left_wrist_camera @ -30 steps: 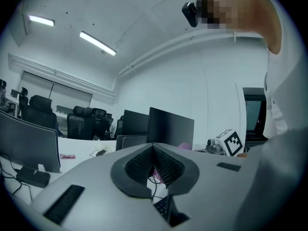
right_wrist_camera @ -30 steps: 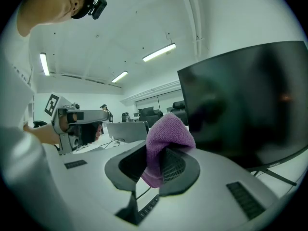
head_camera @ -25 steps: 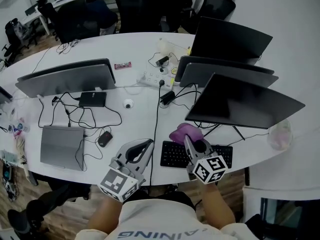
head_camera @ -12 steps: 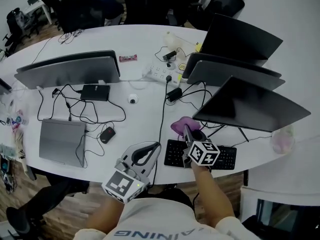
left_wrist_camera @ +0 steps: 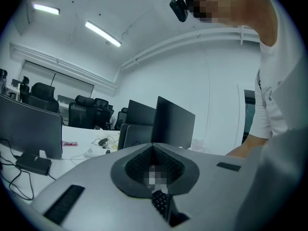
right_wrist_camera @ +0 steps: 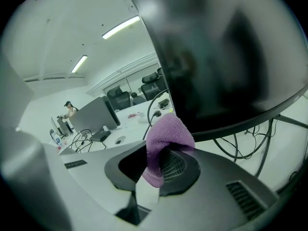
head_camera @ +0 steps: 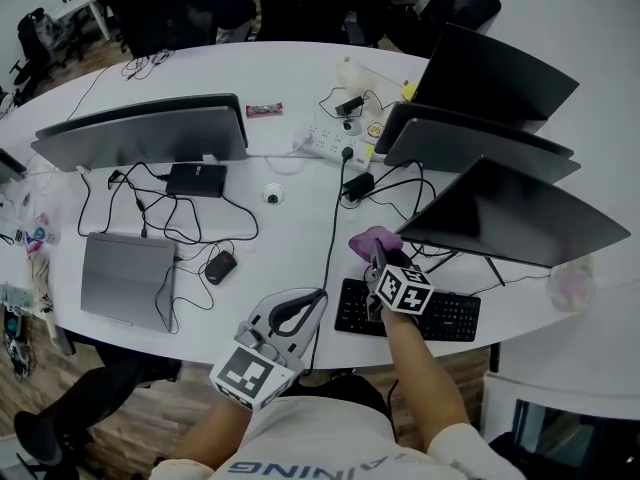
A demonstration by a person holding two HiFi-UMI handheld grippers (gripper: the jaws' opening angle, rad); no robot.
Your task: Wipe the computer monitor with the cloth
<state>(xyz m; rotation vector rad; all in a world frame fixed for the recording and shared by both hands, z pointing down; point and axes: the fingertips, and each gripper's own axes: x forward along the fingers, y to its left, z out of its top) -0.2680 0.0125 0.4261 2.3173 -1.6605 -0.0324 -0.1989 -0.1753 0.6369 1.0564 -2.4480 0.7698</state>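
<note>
The purple cloth (head_camera: 376, 239) is bunched in the right tool (head_camera: 377, 258), whose jaws are closed on it. In the right gripper view the cloth (right_wrist_camera: 166, 138) bulges up out of the jaws, just below the bottom edge of the monitor (right_wrist_camera: 226, 57). From the head view that monitor (head_camera: 510, 218) is the nearest of three dark screens on the right side of the desk, and it is tilted on a thin stand. Whether the cloth touches the glass cannot be told.

Close under the right tool a black keyboard (head_camera: 440, 314) lies on the white desk (head_camera: 290, 233). The left tool (head_camera: 316, 298) hangs over the desk's near edge (just left of the keyboard), its jaws drawn together at the tips with nothing between them. Farther left sit a black mouse (head_camera: 220, 266) and a closed grey laptop (head_camera: 125, 278) — cables trail around them.
</note>
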